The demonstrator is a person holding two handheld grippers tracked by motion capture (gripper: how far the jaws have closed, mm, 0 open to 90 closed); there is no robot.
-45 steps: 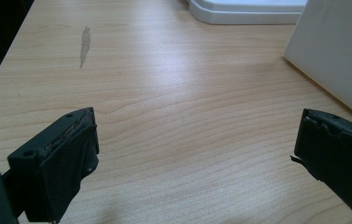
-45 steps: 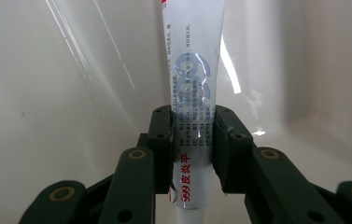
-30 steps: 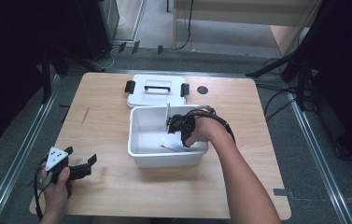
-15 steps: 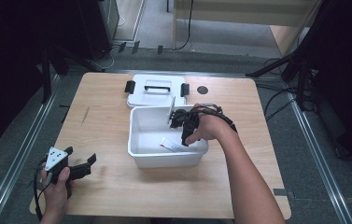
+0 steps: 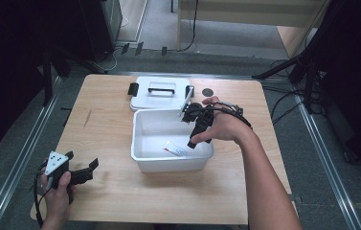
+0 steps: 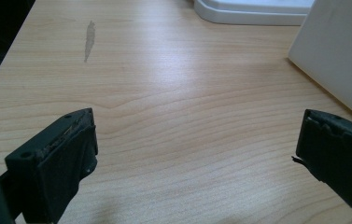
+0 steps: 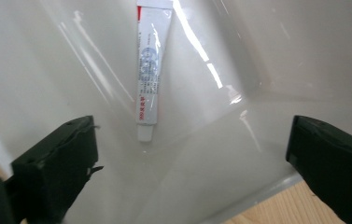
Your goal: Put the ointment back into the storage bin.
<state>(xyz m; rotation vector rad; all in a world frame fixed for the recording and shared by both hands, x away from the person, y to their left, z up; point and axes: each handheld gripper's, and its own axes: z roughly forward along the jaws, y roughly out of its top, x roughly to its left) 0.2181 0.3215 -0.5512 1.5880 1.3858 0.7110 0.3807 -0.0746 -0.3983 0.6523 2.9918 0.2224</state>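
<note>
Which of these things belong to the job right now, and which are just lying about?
In the job:
- tube, lying flat in the white bin
- right hand-held gripper, above the bin; its jaws have just been opening, nothing between them

Lying about:
- white lid behind the bin
- left hand-held gripper, open, over bare table

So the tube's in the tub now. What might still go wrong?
1. The right claw, jaws just opened with nothing between them, hangs inside the tub; lifting out carelessly might clip the rim.
2. The tube lies loose on the floor, so a bump may slide it.
3. The lid sits close behind.
</note>
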